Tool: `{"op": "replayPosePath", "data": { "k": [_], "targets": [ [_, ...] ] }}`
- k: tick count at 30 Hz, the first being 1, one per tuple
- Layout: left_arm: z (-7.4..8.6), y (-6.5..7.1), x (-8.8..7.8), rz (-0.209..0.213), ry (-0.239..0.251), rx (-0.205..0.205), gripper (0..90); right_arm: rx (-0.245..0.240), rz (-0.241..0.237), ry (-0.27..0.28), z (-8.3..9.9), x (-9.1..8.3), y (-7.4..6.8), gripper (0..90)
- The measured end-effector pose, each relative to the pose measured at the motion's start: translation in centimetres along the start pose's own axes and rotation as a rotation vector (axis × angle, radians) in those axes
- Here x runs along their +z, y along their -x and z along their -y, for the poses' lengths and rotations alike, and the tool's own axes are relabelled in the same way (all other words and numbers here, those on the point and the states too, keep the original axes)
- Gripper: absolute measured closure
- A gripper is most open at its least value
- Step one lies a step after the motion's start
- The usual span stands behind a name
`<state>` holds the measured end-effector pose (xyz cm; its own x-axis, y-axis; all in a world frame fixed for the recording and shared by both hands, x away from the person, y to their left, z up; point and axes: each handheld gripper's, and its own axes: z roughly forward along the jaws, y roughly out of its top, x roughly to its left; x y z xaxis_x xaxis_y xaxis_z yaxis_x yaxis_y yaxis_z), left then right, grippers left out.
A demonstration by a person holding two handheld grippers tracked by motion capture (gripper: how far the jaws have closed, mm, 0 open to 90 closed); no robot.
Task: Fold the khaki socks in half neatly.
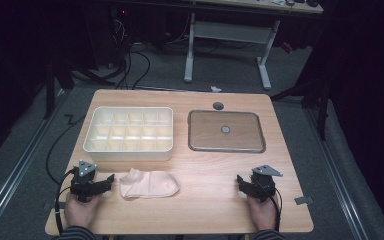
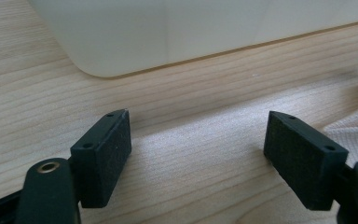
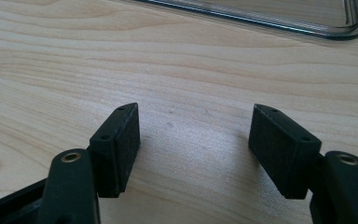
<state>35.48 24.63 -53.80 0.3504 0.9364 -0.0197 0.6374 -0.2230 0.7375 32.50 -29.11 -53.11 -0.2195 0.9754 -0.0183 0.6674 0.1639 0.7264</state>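
Both grippers spread, empty, on the light wooden table.
Left gripper sits just beside the pale pink sock, whose edge is cut off in its own view; right gripper stands apart.

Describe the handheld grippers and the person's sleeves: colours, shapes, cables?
Both the left gripper and the right gripper are black, each topped by a grey three-cornered plate. Jaws end in flat black rectangular pads with small screw holes and brass-coloured pivot eyelets. A black cable trails from each. Sleeves are dark, finely striped.

Lab: cables, dark recording rig
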Motion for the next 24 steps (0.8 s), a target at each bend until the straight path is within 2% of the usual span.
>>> {"op": "replayPosePath", "data": {
  "k": [24],
  "targets": [
    [0.0,-0.11,-0.03,0.004,0.003,-0.011,24.4,0.0,0.0,0.0,0.0,0.0,0.0,33.9]
  ]
}}
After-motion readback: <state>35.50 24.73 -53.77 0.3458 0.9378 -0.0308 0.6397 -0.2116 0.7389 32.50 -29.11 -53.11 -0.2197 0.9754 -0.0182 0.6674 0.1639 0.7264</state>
